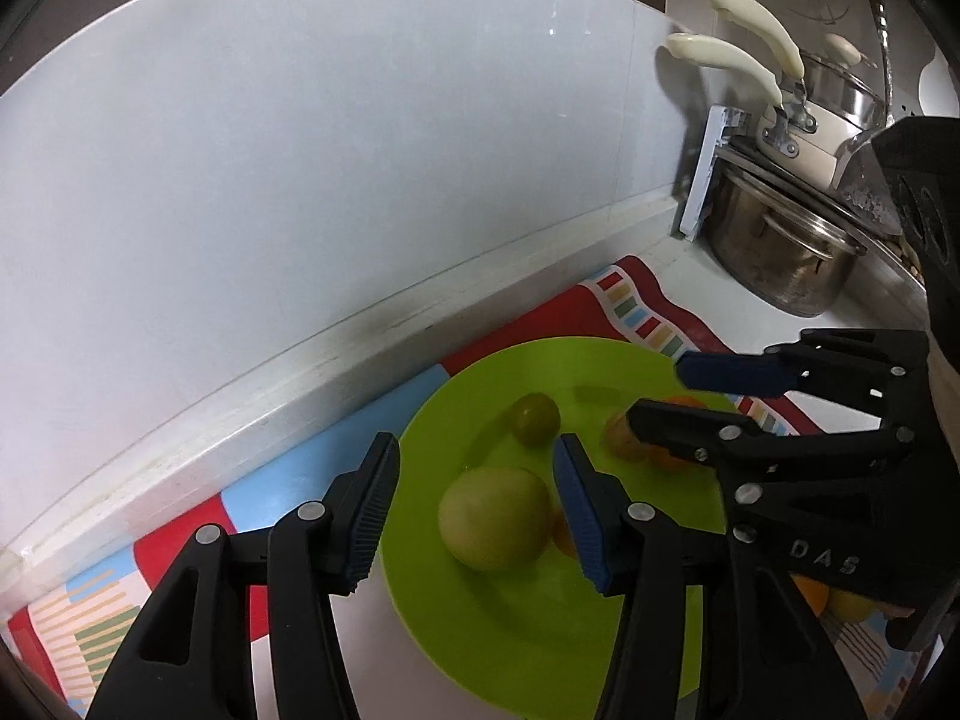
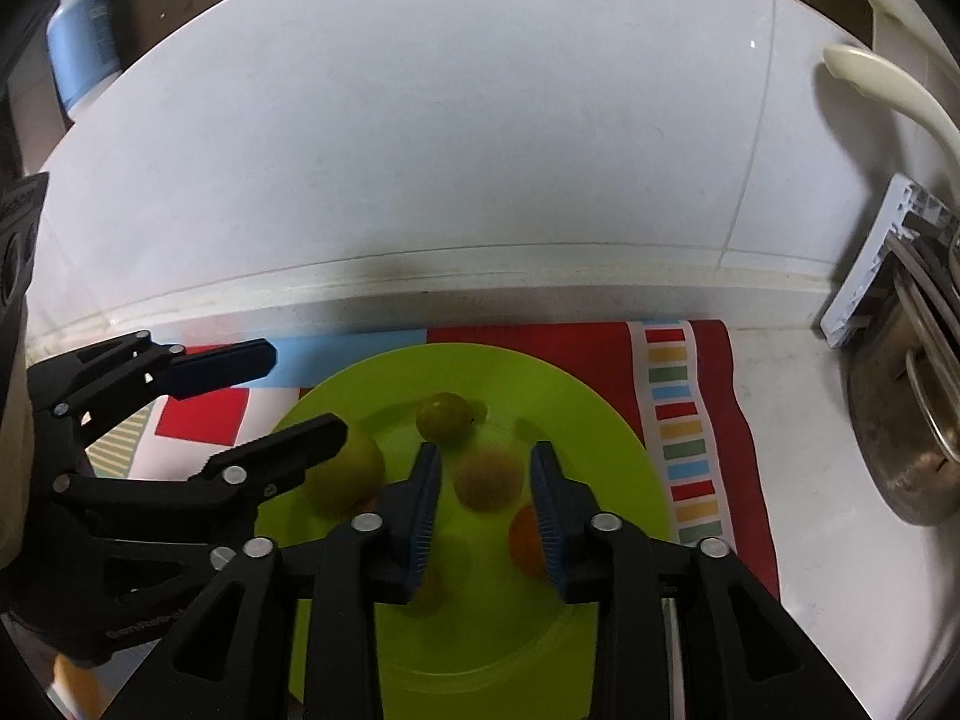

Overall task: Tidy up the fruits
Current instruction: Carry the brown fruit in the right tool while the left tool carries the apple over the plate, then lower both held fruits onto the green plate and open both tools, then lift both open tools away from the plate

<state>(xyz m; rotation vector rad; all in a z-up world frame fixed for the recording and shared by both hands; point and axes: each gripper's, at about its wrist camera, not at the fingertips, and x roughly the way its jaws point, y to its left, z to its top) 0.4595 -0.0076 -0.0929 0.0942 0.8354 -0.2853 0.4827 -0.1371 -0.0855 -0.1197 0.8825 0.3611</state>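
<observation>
Between the fingertips of the right gripper (image 2: 486, 483) lies a small brownish fruit (image 2: 486, 480) on the green plate (image 2: 600, 420). It looks blurred, so I cannot tell if the blue pads touch it or stand just apart from it. The jaws are only narrowly spread, with this fruit in the gap. An orange fruit (image 2: 525, 537) sits just behind the right pad, half hidden, and a dark olive-green fruit (image 2: 444, 415) lies a little beyond the fingertips.

The left gripper (image 1: 477, 501) is spread wider, and a pale green fruit (image 1: 495, 517) rests between its pads, nearer to the right one. A gap shows on the left side, so I judge it is not yet pinched.

All the fruits are nearly round, so none has a clear long axis or pointing direction. The pale green one is slightly wider than tall; where its stem end points I cannot tell.

I judge they are light, smooth-skinned and likely to roll on the slick plate. The small ones may bruise if squeezed hard. The best hold seems across the widest middle, with gentle pressure.

Farther away, the plate lies on a striped mat (image 2: 678, 420), and beyond is the white wall (image 2: 480, 150), with steel pots (image 1: 786, 252) at the far right.
</observation>
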